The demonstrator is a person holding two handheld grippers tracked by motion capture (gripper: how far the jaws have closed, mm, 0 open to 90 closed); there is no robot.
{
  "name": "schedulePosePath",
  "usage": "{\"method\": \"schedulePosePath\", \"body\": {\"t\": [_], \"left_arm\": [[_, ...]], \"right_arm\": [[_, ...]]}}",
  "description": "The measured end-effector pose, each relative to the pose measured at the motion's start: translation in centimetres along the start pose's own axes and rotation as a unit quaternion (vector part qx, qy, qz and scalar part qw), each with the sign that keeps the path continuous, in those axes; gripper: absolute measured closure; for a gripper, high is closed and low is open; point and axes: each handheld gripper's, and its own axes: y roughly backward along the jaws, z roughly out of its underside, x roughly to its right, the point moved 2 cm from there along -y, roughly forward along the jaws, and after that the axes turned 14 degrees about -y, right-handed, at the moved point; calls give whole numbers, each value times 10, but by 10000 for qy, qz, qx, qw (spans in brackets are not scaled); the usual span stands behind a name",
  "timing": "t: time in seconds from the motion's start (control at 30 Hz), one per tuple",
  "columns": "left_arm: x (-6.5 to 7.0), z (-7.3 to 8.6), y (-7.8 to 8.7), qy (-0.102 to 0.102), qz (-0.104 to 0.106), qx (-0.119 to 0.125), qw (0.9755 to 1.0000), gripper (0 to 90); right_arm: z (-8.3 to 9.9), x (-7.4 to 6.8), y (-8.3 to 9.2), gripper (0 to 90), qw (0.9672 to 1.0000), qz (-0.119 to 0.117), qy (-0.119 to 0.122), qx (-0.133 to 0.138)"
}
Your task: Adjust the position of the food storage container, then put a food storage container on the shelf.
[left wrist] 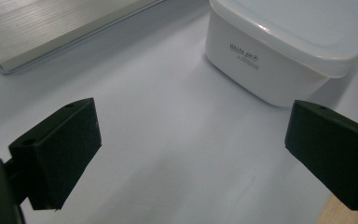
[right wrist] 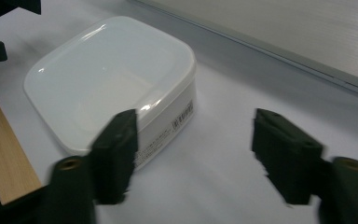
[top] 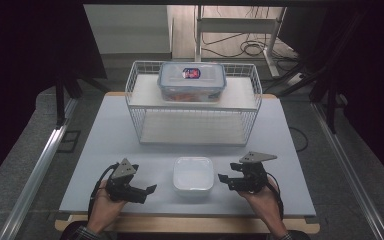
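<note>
**White lidded box between two open tools, ready to be taken by its sides**

The white plastic box (top: 193, 174) sits on the pale worktop (top: 105, 150) near the front edge, between the two hands and in front of the wire rack (top: 135, 107); a clear lidded container (top: 192, 81) stands on the rack's upper shelf, well apart from it. The left tool (top: 150, 190) rests low on the worktop just left of the box, its jaws spread wide with nothing between them; the right tool (top: 223, 179) sits just right of the box, jaws likewise apart and empty, not touching the wall.

The box looks light; thin moulded plastic, seemingly empty, so it should lift with little effort; it may also skid on the smooth worktop if pushed from one side alone. The walls are glossy and slightly tapered towards the base, so the pads could slip downwards or off; the rounded corners give poor purchase. The lid (right wrist: 107, 70) overhangs as a soft rim and sits slightly dished; squeezing hard there may pop it or flex the wall.

The best hold, by my reading, is across a flat side wall (left wrist: 261, 70) just under the rim, where the lip stops the pads from sliding up; or one tool on each opposite side, pressing evenly, keeping the box level.
</note>
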Motion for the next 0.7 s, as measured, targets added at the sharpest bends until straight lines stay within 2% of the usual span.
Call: {"method": "schedulePosePath", "body": {"t": [0.03, 0.33, 0.5, 0.63, 0.7], "left_arm": [[0, 0, 0, -14, -9, -6, 10000, 25], [-2, 2, -2, 6, 60, 93, 9999, 19], [-2, 1, -3, 2, 165, 195, 9997, 19], [0, -4, -4, 147, 419, 298, 9986, 20], [2, -9, -5, 150, 471, 245, 9985, 22]], "right_arm": [[2, 1, -1, 241, 10000, -9, -8, -8], [4, 2, -1, 102, 9998, -133, -78, 151], [3, 0, -3, 13, 9996, -179, 62, 232], [2, -4, -4, 0, 9993, -105, 202, 281], [1, -7, -4, 0, 9992, -108, 231, 293]]}}
